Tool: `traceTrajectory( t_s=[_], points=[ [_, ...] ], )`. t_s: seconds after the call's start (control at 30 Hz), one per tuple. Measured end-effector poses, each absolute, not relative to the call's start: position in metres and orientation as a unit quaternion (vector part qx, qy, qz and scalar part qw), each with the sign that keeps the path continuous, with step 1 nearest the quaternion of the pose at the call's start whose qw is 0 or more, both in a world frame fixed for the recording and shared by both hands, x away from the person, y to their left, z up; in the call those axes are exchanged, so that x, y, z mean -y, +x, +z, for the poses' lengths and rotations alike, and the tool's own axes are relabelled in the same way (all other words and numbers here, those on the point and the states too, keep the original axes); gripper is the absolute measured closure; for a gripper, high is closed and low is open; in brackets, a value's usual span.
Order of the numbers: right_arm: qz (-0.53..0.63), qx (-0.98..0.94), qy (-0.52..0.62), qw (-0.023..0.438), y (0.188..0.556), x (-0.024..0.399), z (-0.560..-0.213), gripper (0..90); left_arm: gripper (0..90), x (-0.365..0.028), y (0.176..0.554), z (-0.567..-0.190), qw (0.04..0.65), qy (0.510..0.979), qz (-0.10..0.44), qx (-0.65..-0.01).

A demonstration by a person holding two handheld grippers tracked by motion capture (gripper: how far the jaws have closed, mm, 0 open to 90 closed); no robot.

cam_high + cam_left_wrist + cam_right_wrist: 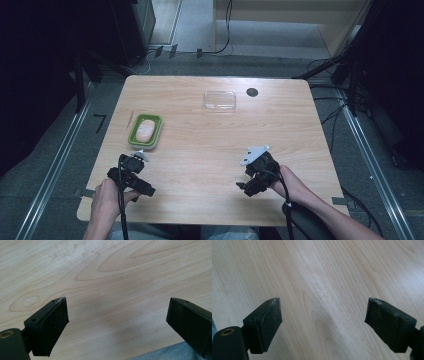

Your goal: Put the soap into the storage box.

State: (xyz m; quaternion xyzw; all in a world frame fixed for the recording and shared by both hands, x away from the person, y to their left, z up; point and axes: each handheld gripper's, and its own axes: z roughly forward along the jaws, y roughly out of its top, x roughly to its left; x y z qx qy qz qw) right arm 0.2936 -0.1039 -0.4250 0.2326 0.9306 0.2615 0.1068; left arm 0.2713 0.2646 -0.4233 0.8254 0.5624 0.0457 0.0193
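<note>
On the bench [210,150], a green tray [145,131] sits at the left with a pale soap [144,130] lying in it, just beyond the left tongs [136,159], which hang near the front-left edge. In the left gripper view those tongs [117,315] gape wide over bare wood, nothing between the pads. A clear lid [219,100] lies toward the far side, with a dark round hole [252,92] just right of it. The right tongs [248,176] sit front-right, well apart from everything; in their own view the right tongs [323,315] also stand wide and empty. Nothing stands between either tongs and the tray.
</note>
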Motion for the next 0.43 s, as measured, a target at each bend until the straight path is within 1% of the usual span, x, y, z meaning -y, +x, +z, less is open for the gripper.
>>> traceTrajectory(
  t_s=[0.3,0.43],
  points=[
    [0.262,-0.93,0.234,0.107,0.2933,0.1045,-0.4248,14.0,3.5,-0.2671,0.264,-0.4311,0.034,0.824,0.039,-0.564],
    [0.26,-0.931,0.234,0.109,0.294,0.1058,-0.4252,14.0,2.9,-0.2671,0.2653,-0.4282,0.042,0.825,0.049,-0.562]
  ],
)
